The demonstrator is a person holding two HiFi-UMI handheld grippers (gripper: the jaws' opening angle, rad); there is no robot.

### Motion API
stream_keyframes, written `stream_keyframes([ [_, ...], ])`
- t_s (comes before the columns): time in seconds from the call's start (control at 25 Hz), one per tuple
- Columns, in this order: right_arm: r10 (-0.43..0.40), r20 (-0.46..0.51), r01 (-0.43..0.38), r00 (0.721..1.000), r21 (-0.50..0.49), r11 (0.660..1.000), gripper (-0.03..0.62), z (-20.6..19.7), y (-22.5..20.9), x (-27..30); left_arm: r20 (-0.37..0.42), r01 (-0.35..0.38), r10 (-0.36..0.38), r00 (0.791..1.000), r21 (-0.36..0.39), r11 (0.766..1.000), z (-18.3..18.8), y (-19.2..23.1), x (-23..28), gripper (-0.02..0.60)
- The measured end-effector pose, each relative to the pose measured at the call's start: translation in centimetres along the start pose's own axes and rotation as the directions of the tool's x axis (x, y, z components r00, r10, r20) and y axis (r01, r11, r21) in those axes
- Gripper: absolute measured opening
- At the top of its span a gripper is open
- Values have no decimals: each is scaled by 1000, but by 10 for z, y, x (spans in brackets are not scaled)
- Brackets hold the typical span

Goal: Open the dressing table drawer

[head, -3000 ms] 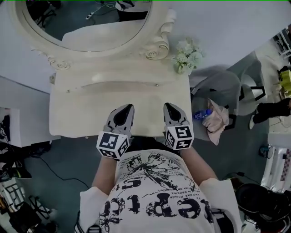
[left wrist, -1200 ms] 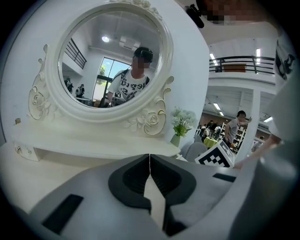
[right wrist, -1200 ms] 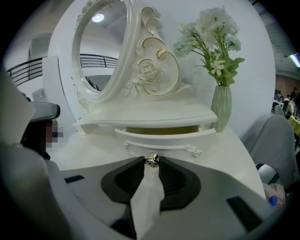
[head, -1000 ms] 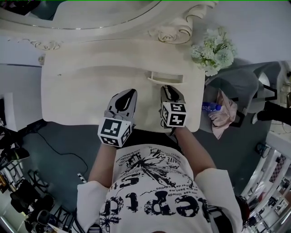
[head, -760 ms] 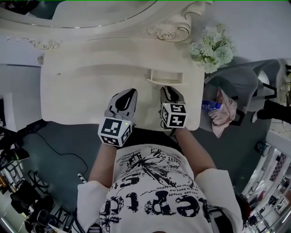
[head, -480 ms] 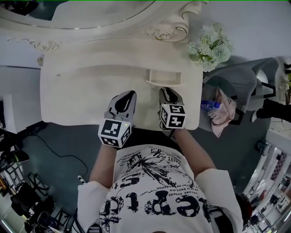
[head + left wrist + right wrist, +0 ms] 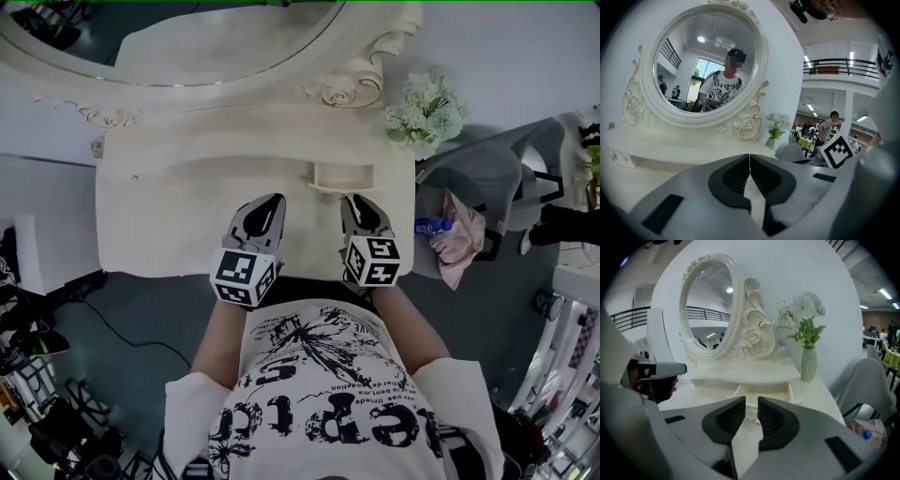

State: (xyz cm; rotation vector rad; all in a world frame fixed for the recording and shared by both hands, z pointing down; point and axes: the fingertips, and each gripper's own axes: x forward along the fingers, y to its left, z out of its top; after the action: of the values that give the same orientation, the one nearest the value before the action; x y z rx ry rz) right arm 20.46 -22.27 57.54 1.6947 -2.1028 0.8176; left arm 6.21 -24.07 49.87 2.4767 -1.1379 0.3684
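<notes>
The cream dressing table [image 7: 178, 220] has a small drawer [image 7: 342, 176] under its raised shelf, pulled out toward me. In the right gripper view the drawer [image 7: 761, 391] shows its hollow inside and a small knob [image 7: 755, 422] on its front. My right gripper [image 7: 354, 201] hovers just short of the drawer front. Its jaws are closing with a gap left and nothing pressed between them [image 7: 751, 400]. The left gripper [image 7: 270, 200] is over the tabletop left of the drawer, shut and empty [image 7: 749, 157].
A round mirror [image 7: 216, 37] in a carved frame stands at the back. A vase of white flowers [image 7: 424, 112] sits on the back right corner. Right of the table are a grey chair [image 7: 469, 178], a blue bottle [image 7: 427, 226] and a pink cloth [image 7: 455, 242].
The drawer, shut in the earliest frame, stands pulled out since a second ago. My right gripper has lifted and drawn back from the drawer front. The left gripper has stayed put.
</notes>
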Motion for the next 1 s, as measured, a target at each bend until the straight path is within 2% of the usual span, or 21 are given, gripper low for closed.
stream_keyframes([
  [0.08, -10, 33, 11, 999, -27, 1000, 68, 17, 3, -8, 18, 10, -10, 1000, 10, 1000, 13, 2, -3, 20],
  [0.32, -23, 142, 30, 990, -49, 998, 37, 70, 11, -24, 68, 20, -23, 997, 53, 998, 54, 13, -13, 20],
  [0.6, 21, 306, 1, 952, -70, 998, 18, 126, 27, -48, 128, 22, -38, 991, 122, 992, 93, 20, -28, 20],
  [0.8, 19, 375, 18, 927, -95, 995, 17, 148, 31, -58, 147, 26, -51, 988, 160, 987, 109, 24, -35, 20],
  [1.0, 51, 402, -2, 914, -120, 993, 17, 158, 42, -58, 164, 29, -58, 985, 175, 984, 120, 28, -34, 20],
])
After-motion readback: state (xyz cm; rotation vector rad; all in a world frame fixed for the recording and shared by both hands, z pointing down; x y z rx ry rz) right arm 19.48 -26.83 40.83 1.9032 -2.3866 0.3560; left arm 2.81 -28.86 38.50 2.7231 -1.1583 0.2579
